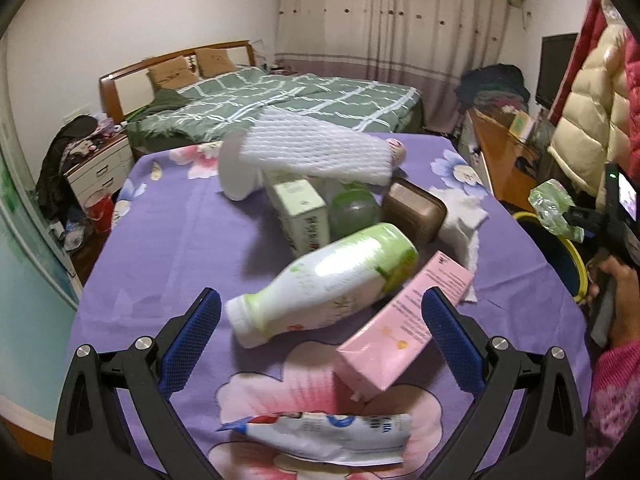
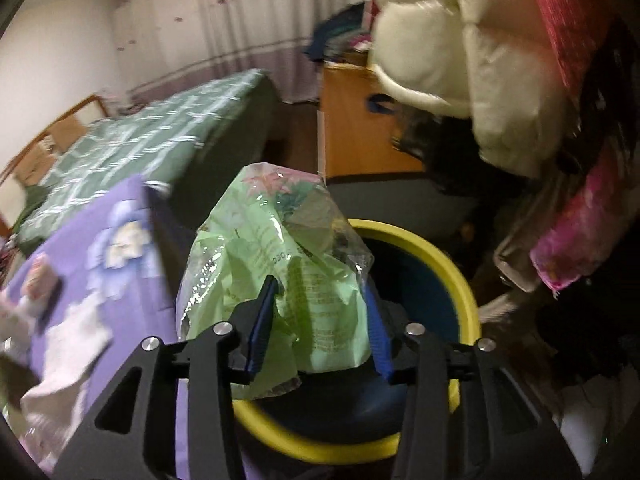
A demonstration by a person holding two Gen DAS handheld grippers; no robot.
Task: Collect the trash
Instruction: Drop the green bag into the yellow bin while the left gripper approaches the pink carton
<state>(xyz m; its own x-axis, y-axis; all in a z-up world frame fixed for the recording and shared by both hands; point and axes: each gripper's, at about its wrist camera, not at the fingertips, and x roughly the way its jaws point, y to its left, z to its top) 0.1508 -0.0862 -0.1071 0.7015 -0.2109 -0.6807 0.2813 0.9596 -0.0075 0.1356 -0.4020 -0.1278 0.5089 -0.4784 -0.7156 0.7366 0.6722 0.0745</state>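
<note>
Bin: my trash bin (image 2: 416,240), yellow-rimmed with a dark blue inside, stands off the right edge of the tabletop (image 1: 180,240); what lies in it I cannot tell.
Right hand-held gripper: my right hand-held gripper (image 2: 320,322) is clamped on a crumpled green plastic wrapper (image 2: 272,264), the blue pads pressing its lower part from both sides, and it holds the wrapper over the bin's near rim.
Left hand-held gripper: my left hand-held gripper (image 1: 318,344) hangs over the near edge of the tabletop with its fingers wide apart, holding nothing and touching nothing.
Between the fingers: a white and green bottle (image 1: 324,280) lies on its side, neck toward the left finger; a pink carton (image 1: 404,320) lies just beside it, close to the right finger.
Near edge: a flattened white and blue pouch (image 1: 324,436) lies below the gripper.
Middle of the tabletop: a green-white box (image 1: 302,212), a green cup (image 1: 354,212) and a brown container (image 1: 416,208) sit close together, with a white foam net sleeve (image 1: 320,150) lying across their tops.
Right side: a white tissue (image 1: 464,224) lies next to the brown container.
</note>
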